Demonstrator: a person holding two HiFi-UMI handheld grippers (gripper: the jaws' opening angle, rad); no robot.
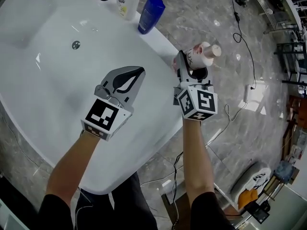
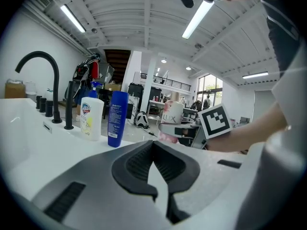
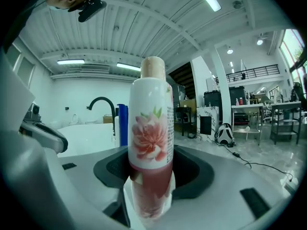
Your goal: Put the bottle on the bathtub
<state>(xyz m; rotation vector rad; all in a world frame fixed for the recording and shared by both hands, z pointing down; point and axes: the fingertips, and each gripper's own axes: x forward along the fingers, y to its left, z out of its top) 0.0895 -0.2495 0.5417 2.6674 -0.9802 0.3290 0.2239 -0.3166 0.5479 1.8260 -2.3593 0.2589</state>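
Transport step: the right tool (image 1: pixel 191 67), clamped on the flowered bottle (image 1: pixel 203 53), holds it just beside the bathtub (image 1: pixel 160 44) rim, where it must next be set upright; the left tool (image 1: pixel 128 80) is closed and empty.

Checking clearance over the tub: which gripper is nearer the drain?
Left. The left gripper hovers over the bathtub, down-right of its drain in the head view; the right gripper, shut on the pink bottle, is farther right, at the rim.
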